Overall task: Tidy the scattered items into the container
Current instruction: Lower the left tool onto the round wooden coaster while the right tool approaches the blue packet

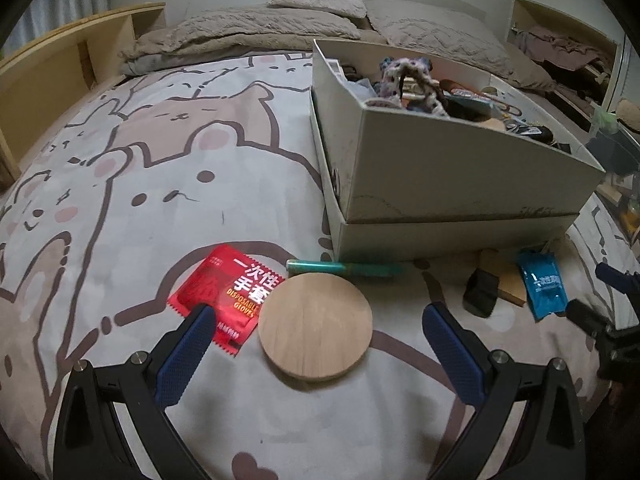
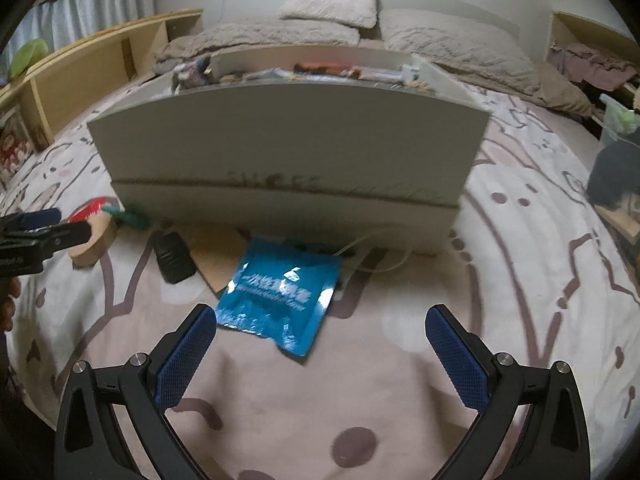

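My left gripper (image 1: 318, 316) is open and empty, just above a round wooden disc (image 1: 315, 326) on the bed. A red disposable-gloves packet (image 1: 226, 294) lies to its left, a teal pen (image 1: 344, 268) behind it. The white box (image 1: 460, 176) holds several items. My right gripper (image 2: 320, 320) is open and empty, just short of a blue packet (image 2: 280, 298). A black device (image 2: 174, 258) and a brown card (image 2: 218, 258) lie left of it, in front of the box (image 2: 288, 148). The left gripper (image 2: 40, 232) shows at the left edge of the right wrist view.
The bed has a bear-print sheet (image 1: 160, 160). Pillows and a quilt (image 1: 248, 32) lie at the head. A wooden shelf (image 1: 48, 80) runs along the left side. A white cable (image 2: 380, 256) lies by the box base. Clutter (image 1: 616, 132) sits off the bed's right side.
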The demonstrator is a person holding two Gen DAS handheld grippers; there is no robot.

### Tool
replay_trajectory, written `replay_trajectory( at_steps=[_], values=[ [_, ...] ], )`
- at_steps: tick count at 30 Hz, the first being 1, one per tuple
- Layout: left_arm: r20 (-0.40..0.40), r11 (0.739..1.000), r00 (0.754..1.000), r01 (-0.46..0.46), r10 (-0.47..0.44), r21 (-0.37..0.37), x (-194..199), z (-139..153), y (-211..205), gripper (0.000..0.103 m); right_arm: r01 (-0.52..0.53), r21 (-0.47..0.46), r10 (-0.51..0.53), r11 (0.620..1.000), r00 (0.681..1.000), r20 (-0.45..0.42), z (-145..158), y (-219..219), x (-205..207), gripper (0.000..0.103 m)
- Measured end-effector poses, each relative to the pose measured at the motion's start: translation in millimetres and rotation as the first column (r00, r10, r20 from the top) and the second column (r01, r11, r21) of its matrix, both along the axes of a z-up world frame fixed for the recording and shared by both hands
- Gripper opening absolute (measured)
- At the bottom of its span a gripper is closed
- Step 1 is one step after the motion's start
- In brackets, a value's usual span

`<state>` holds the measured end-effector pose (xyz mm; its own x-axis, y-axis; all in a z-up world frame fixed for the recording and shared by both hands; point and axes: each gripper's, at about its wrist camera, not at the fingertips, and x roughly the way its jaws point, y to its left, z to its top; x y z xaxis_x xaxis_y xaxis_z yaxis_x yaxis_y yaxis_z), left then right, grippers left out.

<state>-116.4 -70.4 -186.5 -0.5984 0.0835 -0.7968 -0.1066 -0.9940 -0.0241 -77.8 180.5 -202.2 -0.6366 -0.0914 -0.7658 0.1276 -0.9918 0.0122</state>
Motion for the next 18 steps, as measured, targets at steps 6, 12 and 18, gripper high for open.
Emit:
replay_trajectory(
  at_steps=[6,12,18],
  values=[
    [0.003,1.0,1.0,0.015,-0.015,-0.02,-9.3,-15.5,3.6,0.103,-0.029,-0.008,0.029,1.0,0.999,0.018,-11.1,-10.1,-0.7,0.103],
    [0.043,1.0,0.999,0.023,-0.022,-0.011,-15.5,-30.4,2.0,0.103,-0.027,-0.007,0.027,1.0,0.999,0.041,-21.5,-10.6,-1.2,0.103],
    [0.045,0.998,0.998,0.042,-0.039,-0.052,-13.5,-36.1,7.0,0.103,-0.047,0.041,0.047,0.998,0.999,0.002,-26.7,-16.7,5.7,0.103]
  ],
)
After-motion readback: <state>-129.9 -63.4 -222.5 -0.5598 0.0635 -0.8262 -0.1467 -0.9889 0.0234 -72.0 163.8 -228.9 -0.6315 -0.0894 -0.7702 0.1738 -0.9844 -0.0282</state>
